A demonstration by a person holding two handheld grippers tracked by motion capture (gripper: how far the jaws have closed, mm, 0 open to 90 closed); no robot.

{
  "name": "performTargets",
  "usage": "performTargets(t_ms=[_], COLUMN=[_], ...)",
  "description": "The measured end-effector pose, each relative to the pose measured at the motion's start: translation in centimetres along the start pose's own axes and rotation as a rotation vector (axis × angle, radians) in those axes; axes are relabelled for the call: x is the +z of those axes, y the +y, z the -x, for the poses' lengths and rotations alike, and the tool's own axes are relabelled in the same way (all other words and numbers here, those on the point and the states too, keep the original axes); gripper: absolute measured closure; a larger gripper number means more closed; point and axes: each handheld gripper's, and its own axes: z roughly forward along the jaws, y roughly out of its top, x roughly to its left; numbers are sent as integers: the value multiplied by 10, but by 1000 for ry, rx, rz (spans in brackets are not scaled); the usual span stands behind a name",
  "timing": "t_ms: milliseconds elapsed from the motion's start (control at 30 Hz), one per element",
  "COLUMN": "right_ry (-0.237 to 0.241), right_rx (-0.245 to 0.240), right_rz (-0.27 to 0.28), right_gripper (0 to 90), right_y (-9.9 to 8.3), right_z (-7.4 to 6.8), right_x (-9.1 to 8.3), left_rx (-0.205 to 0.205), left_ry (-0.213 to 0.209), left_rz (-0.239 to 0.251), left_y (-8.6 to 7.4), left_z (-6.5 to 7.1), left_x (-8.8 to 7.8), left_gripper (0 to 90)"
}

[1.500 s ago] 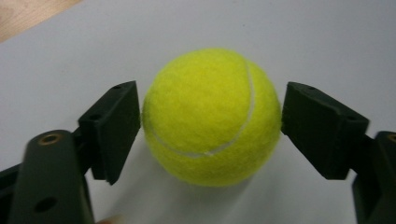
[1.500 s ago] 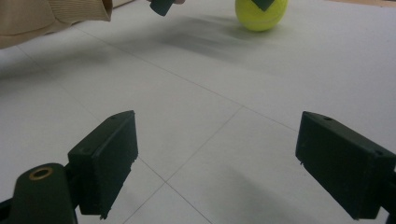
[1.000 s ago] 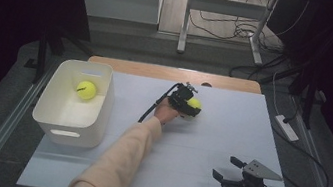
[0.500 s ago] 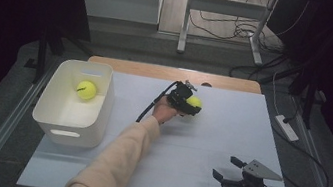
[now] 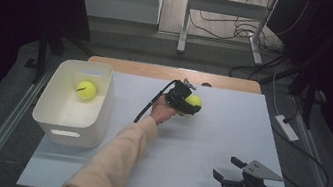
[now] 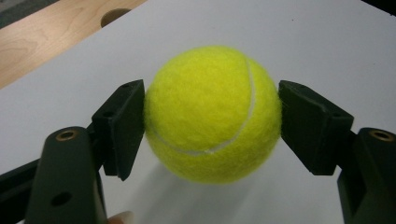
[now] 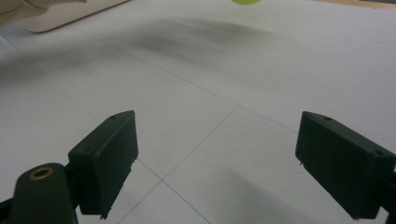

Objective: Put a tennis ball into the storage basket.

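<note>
A yellow tennis ball (image 5: 194, 100) sits between the jaws of my left gripper (image 5: 191, 103) near the back middle of the white table top (image 5: 197, 139). In the left gripper view both black pads press on the ball (image 6: 212, 114), which hangs a little above its shadow; the left gripper (image 6: 210, 123) is shut on it. A second tennis ball (image 5: 86, 90) lies in the white bin (image 5: 52, 113) at the left. My right gripper (image 5: 227, 168) rests near the front right edge, open with nothing between its jaws (image 7: 217, 163). The held ball's lower edge (image 7: 246, 2) shows at the top of the right gripper view.
A strip of bare wood (image 5: 172, 73) runs along the table's back edge. A white power strip (image 5: 286, 127) and cables lie on the floor to the right. The person's sleeve (image 5: 113, 161) crosses the front middle of the table.
My left gripper has risen slightly with the tennis ball held in it. The right gripper has stayed where it was.
</note>
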Motion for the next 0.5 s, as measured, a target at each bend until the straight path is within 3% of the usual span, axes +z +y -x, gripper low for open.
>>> performTargets(t_ms=[500], right_ry=[-6], right_rx=[-10], right_rz=[1], right_gripper=[134], right_y=[0], right_z=[-1], right_x=[1], left_rx=[-3], left_ry=[15], left_rz=[36], left_y=[-6], left_z=[-3], left_x=[-29], left_gripper=[275])
